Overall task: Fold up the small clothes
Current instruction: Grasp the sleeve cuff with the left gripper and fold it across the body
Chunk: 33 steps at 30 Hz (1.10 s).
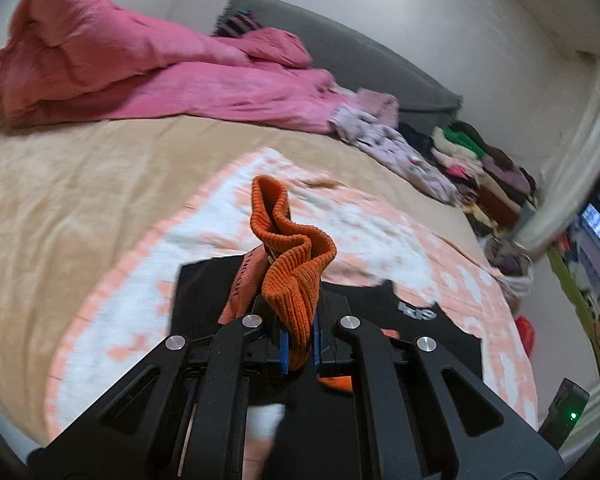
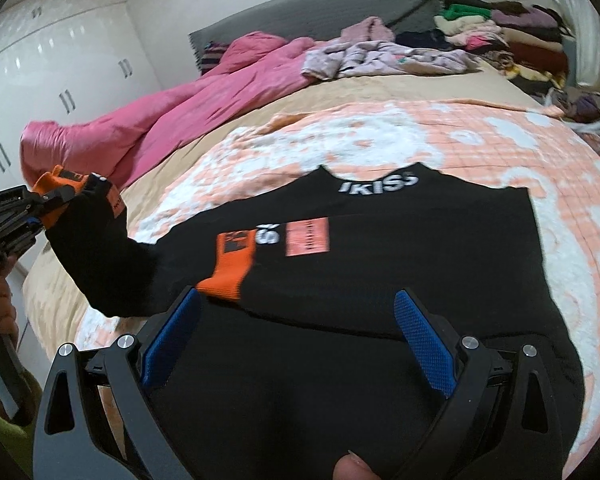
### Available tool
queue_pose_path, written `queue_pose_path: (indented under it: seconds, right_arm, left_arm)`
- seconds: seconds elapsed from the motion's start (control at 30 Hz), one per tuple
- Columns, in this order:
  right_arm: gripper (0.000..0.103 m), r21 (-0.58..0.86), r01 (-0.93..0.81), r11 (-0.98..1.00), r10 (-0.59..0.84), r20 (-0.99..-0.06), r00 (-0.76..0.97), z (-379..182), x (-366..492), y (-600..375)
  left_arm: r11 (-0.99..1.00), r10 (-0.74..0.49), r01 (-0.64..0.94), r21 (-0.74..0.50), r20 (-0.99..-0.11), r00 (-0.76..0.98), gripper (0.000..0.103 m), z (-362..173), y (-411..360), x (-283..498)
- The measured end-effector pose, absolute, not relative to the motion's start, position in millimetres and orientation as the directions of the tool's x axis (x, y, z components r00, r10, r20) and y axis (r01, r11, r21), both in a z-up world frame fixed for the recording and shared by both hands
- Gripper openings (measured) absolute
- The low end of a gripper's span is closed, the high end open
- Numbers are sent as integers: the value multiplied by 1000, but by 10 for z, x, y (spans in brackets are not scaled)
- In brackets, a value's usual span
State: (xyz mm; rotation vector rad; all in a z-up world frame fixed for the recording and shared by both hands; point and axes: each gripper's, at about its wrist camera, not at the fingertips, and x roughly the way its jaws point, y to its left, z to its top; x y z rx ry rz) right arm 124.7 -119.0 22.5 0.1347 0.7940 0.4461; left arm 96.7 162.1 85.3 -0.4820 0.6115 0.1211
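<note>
A black sweatshirt (image 2: 380,264) with white lettering and orange ribbed cuffs lies spread on a peach and white blanket (image 2: 500,152) on the bed. My left gripper (image 1: 299,344) is shut on one orange cuff (image 1: 288,256) and holds that black sleeve (image 2: 100,256) lifted at the garment's left side. The other orange cuff (image 2: 230,268) lies folded across the chest. My right gripper (image 2: 300,340) is open and empty, its blue pads (image 2: 424,336) spread just above the garment's near part.
A pink duvet (image 2: 160,120) is bunched at the bed's far left. A lilac patterned garment (image 2: 380,60) and a pile of mixed clothes (image 2: 500,36) lie at the far right by a grey headboard (image 2: 320,8). White wardrobes (image 2: 60,60) stand to the left.
</note>
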Motion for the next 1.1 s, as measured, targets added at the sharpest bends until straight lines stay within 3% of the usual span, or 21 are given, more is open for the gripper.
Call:
queue_pose_path:
  seconds: [0.9, 0.93, 0.97, 1.1]
  right_arm:
    - [96, 362, -64, 930, 297, -637, 712, 127, 1344, -2622]
    - [96, 364, -57, 930, 293, -637, 713, 119, 1349, -2654]
    - [96, 365, -50, 930, 289, -638, 714, 113, 1353, -2675]
    - [96, 370, -40, 928, 286, -642, 712, 80, 1375, -2712]
  left_arm:
    - [945, -275, 53, -322, -698, 661, 4, 288, -204, 1763]
    - [941, -291, 65, -332, -698, 654, 14, 257, -232, 1778]
    - [933, -320, 85, -350, -698, 641, 33, 231, -261, 1790]
    - [915, -383, 146, -376, -700, 602, 49, 182, -315, 1744]
